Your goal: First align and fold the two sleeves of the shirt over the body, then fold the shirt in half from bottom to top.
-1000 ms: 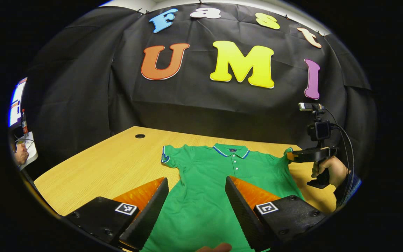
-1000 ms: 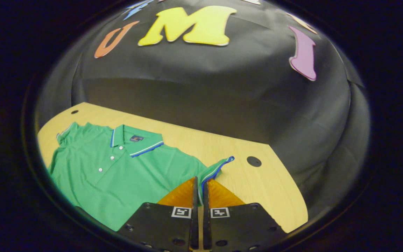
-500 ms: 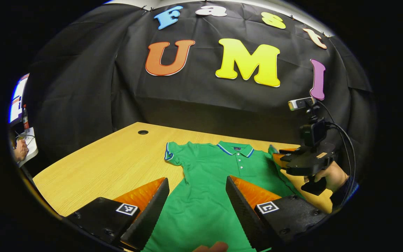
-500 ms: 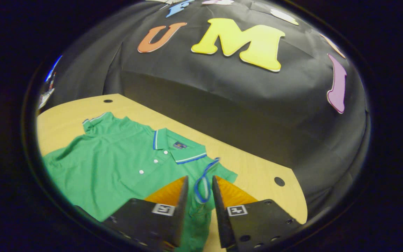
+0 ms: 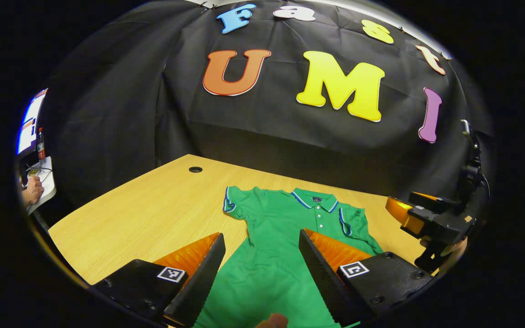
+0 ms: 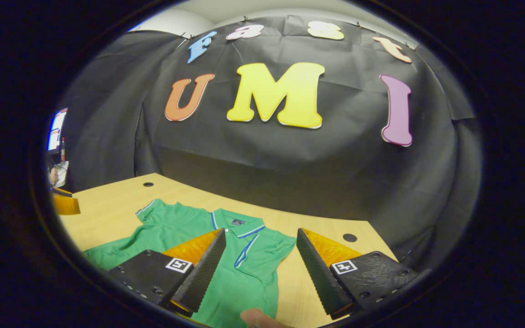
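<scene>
Since a second ago, the shirt's sleeve [image 5: 352, 224] on the right gripper's side has been let go and laid over the body of the shirt [image 5: 271, 264]. Back then the right gripper [image 6: 259, 262] was closed on that sleeve; now its fingers are spread wide and nothing is held between them. It has also been lifted back from the shirt.

The shirt is laid flat on the surface [image 5: 144, 214], with its collar [image 5: 315, 200] on the far side, close to the black cloth wall [image 5: 121, 114]. The other sleeve [image 5: 237, 205] is spread out flat from the shirt. In the left gripper view, the lower part of the shirt is seen between the fingers of the left gripper [image 5: 260, 269]. In the right gripper view, the folded sleeve is seen between the right gripper's fingers, just beyond their tips.

The shirt is made of soft green cloth, with thin blue and white stripes on the collar and sleeve ends, and small white buttons [image 5: 321, 219] below the collar. The surface is pale wood with a fine grain, and a small round hole [image 5: 195, 169] is cut into it beyond the shirt's spread sleeve.

The left gripper's fingers are held wide open above the shirt, and nothing is gripped. Whether the shirt is touched by them cannot be told. The finger faces are ridged.
</scene>
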